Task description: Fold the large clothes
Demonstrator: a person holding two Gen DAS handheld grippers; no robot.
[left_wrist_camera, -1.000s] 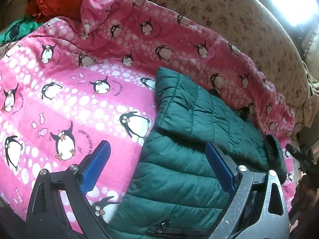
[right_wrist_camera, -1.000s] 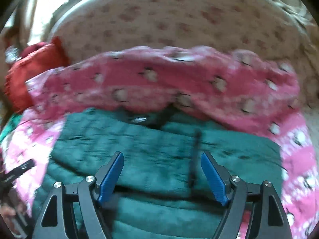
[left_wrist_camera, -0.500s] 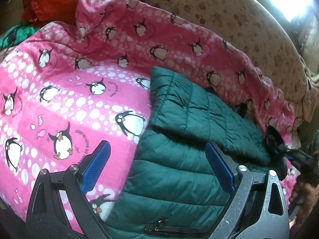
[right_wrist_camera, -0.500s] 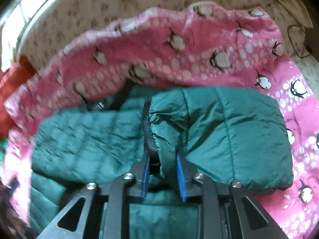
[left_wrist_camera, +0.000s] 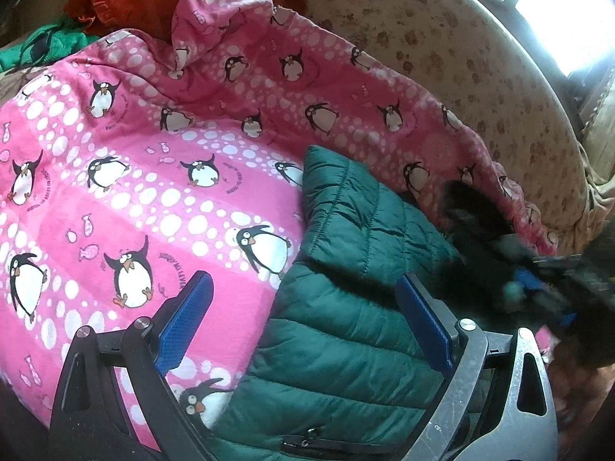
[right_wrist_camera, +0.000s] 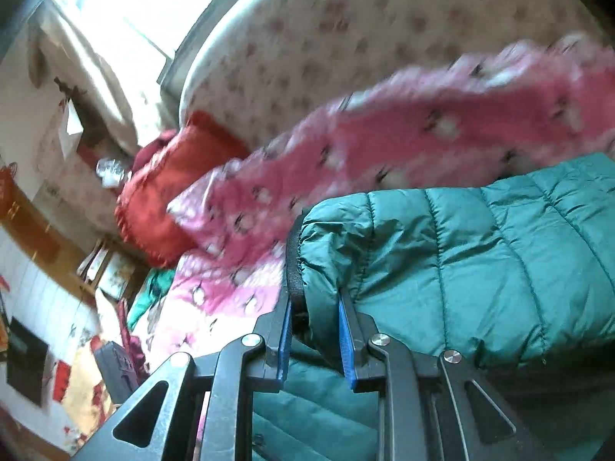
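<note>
The right claw (right_wrist_camera: 313, 330) is pinching the puffy, soft, slippery-looking green jacket (right_wrist_camera: 480, 269) by its edge; the left claw (left_wrist_camera: 303, 319) is hanging wide open.

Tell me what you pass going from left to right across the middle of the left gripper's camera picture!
Pink penguin blanket → green quilted puffer jacket → right gripper, blurred, clamped on the jacket's far side → flowery beige sofa back.

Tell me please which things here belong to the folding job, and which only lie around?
Job: green puffer jacket; right gripper pinching its edge; left gripper, open.
Around: pink penguin blanket; red cushion; green cloth.
</note>
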